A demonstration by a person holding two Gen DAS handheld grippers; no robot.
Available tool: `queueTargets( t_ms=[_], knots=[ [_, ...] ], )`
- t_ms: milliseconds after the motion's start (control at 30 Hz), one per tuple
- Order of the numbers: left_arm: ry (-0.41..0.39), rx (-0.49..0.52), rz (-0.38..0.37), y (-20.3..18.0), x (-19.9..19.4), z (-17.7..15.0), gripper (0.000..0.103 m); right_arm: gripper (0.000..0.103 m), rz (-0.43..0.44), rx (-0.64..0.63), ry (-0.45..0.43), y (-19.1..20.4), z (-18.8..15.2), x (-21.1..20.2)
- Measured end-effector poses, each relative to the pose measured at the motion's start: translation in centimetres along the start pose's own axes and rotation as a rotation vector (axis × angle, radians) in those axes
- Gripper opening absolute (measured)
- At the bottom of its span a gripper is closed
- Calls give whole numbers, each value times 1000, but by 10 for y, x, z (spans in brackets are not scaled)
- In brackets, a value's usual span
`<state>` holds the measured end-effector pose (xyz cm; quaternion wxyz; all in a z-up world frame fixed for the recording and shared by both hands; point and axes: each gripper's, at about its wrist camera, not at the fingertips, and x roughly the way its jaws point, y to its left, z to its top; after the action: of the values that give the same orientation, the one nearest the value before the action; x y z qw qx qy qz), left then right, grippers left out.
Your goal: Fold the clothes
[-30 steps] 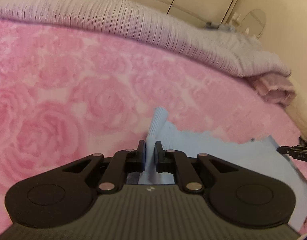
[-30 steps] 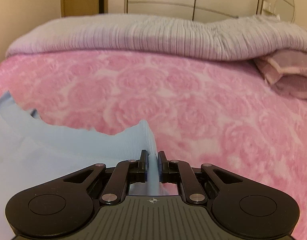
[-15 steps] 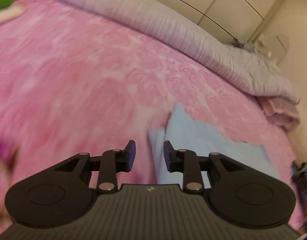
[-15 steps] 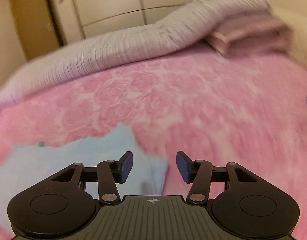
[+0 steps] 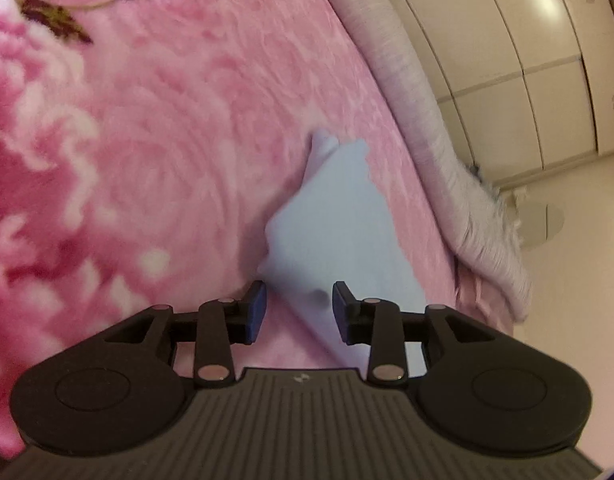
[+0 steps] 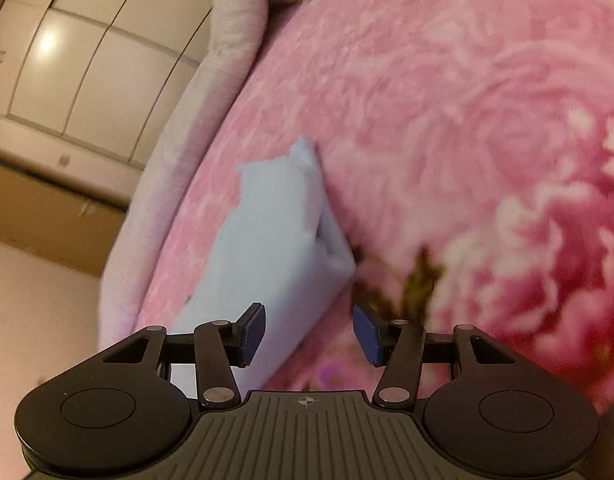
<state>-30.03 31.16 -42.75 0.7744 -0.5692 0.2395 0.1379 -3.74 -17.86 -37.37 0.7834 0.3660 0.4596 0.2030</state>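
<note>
A: Where is the cloth (image 5: 339, 224) now?

B: It lies flat on the pink blanket (image 5: 155, 128) of the bed, a pale blue piece with one layer over another. I think it is placed there because the blanket gives a wide, soft place to make a fold and then let go.

A: So nobody holds it?

B: No. The left gripper (image 5: 299, 306) has its fingers (image 5: 255, 310) apart, about half way, and its jaws have just been opening. Nothing is pressed between them; the cloth is only seen behind the gap. The right gripper (image 6: 309, 330) has its fingers (image 6: 253, 334) wide apart, also just opened, and they close on nothing.

A: And the pose of the hands?

B: Both grippers point down at a slant toward the bed. Each view is strongly tilted: the grey cover (image 5: 419, 92) and the wardrobe (image 5: 527, 60) stand almost sideways, so I judge that both wrists are rolled. The pictures are a little blurred, which fits hands in motion.

A: What step is it, in your opinion?

B: One fold seems finished and released. Probably the grippers go to look for new edges, but this I cannot know.
</note>
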Motion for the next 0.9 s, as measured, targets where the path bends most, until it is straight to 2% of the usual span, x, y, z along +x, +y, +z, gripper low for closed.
queueTargets(
  t_ms=[33,67,100,133,200,267,333,400,567,633,733,767,900],
  knots=[
    [-2,4,10,-1,5,2,26,52,-12,19,-12,-3,1,5],
    [-1,34,29,-4,9,3,21,44,-24,40,-20,-6,1,10],
    [0,65,48,-8,12,4,14,20,-40,38,-18,-6,3,14],
    [0,109,59,-14,12,5,12,19,-56,31,-14,-6,5,18],
    [-19,180,51,-22,5,4,12,16,-87,-70,-51,10,6,13],
    [-19,227,81,-23,4,2,12,16,-128,-181,-81,26,3,9],
    [-18,246,116,-18,11,-3,14,16,-195,-191,-56,24,-4,19],
    [-34,278,132,-17,11,-10,14,17,-219,-191,-57,18,-7,24],
    [-13,364,221,-46,-7,-10,15,32,-324,-346,-49,49,-11,4],
    [-53,442,286,-63,-23,-11,14,34,-353,-401,-94,59,-16,-9],
    [-109,626,374,-94,-33,-18,14,35,-347,-538,-160,82,-20,-20],
    [-119,664,369,-102,-32,-20,14,35,-326,-594,-169,91,-24,-15],
    [-66,765,294,-125,8,-27,14,35,-213,-811,-127,119,-51,21]
  ],
)
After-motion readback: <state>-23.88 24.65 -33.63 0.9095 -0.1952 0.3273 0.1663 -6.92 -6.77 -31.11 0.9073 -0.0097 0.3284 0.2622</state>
